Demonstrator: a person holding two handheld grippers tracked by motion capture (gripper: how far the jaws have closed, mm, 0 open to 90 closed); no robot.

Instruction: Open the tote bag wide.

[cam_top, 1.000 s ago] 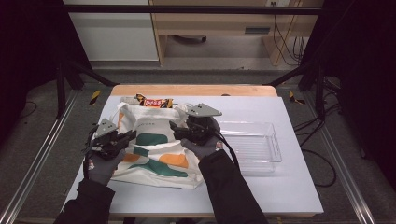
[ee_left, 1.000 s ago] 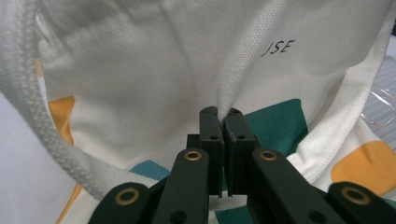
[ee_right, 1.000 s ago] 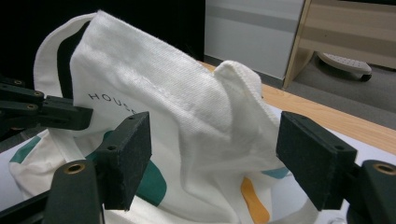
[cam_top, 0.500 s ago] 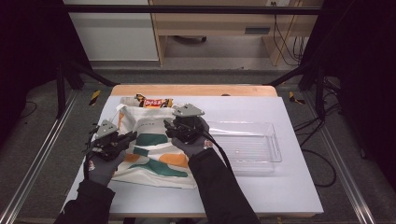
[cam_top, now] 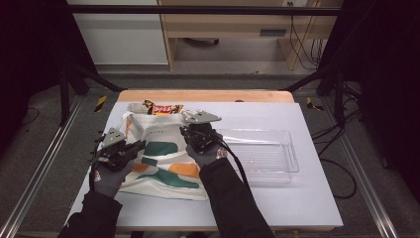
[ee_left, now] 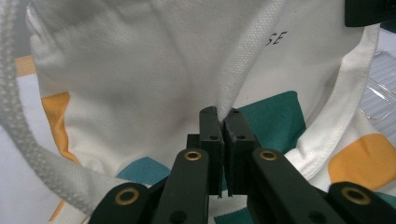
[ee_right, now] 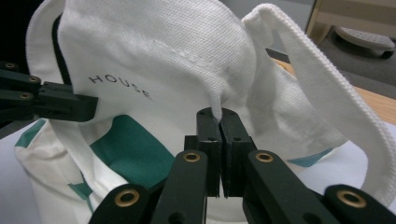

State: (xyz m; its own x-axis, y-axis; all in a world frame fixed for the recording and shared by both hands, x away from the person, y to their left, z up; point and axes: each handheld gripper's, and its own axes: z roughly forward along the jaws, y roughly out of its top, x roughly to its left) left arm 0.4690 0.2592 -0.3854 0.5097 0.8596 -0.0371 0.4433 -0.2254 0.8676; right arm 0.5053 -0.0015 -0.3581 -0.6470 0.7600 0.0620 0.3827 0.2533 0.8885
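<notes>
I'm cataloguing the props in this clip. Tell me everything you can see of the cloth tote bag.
The tote bag is white woven cloth, canvas by its look, printed with teal and orange shapes and the word HOUSE, with thick white strap handles. It lies on the white table, left of a clear plastic tray. The left gripper and right gripper each pinch a fold of its cloth, lifting it into ridges.

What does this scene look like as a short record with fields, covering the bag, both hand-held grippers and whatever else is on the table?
work: opening a white canvas tote bag with teal and orange patches, printed HOUSE
left hand-held gripper: shut on a fold of the bag's cloth
right hand-held gripper: jaws just closed, pinching the cloth near the bag's mouth
bag: lying on the white table, handles loose
snack packet: behind the bag, at the far edge
clear plastic tray: right of the bag
</notes>
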